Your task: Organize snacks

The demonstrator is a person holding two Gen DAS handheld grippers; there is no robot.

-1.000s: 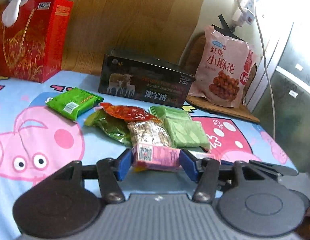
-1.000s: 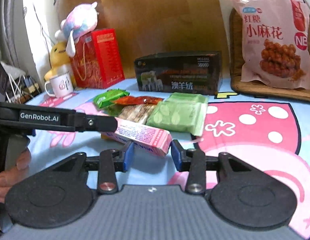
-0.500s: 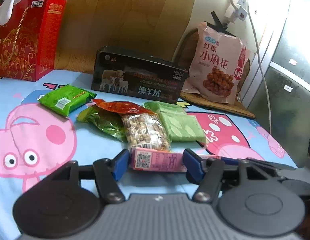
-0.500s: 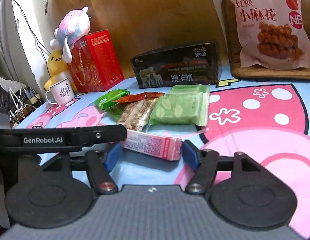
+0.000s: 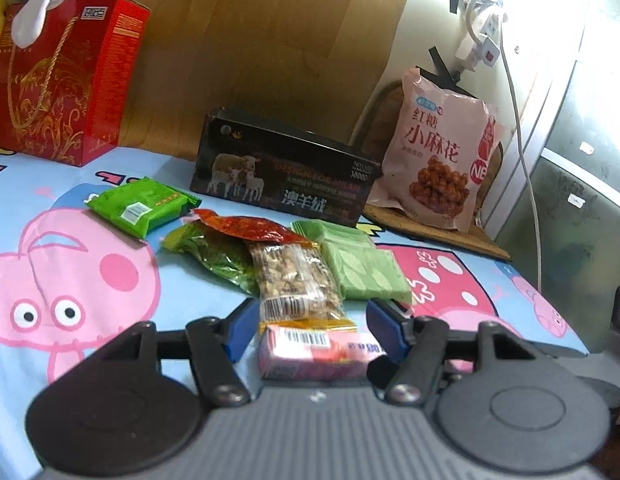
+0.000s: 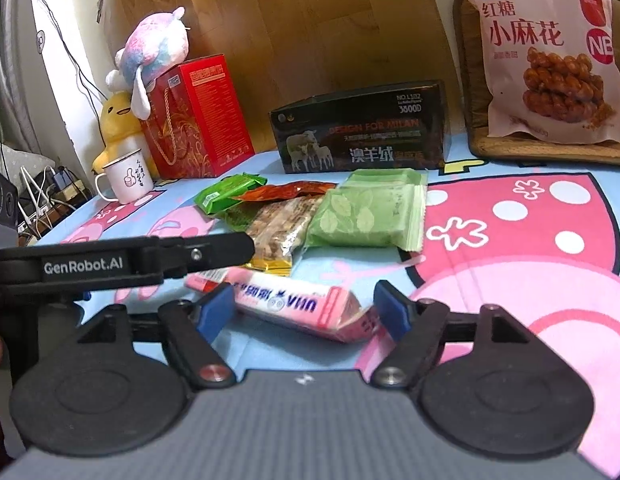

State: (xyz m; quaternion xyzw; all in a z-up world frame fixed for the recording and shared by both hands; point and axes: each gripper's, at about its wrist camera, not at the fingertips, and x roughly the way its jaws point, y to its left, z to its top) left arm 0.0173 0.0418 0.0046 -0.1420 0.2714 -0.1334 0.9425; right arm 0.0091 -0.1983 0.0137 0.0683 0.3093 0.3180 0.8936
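A pink snack box (image 5: 310, 350) lies on the cartoon-print cloth between the fingers of my left gripper (image 5: 313, 328), which is open and not touching it. In the right wrist view the same pink box (image 6: 298, 304) lies between the fingers of my open right gripper (image 6: 302, 312). Just beyond it lies a row of snacks: a nut bar (image 5: 298, 284), pale green packs (image 5: 361, 264), a red pack (image 5: 250, 228), a dark green pack (image 5: 218, 252) and a bright green pack (image 5: 138, 204).
A black box (image 5: 286, 180) stands behind the snacks. A large pink snack bag (image 5: 437, 152) leans on the wall at the right, on a mat. A red gift box (image 5: 62, 76) with plush toys and a white mug (image 6: 126, 178) stand at the left.
Both grippers have opened wider and released the pink box, which now rests on the cloth near the nut bar. Both cameras have drawn back slightly.
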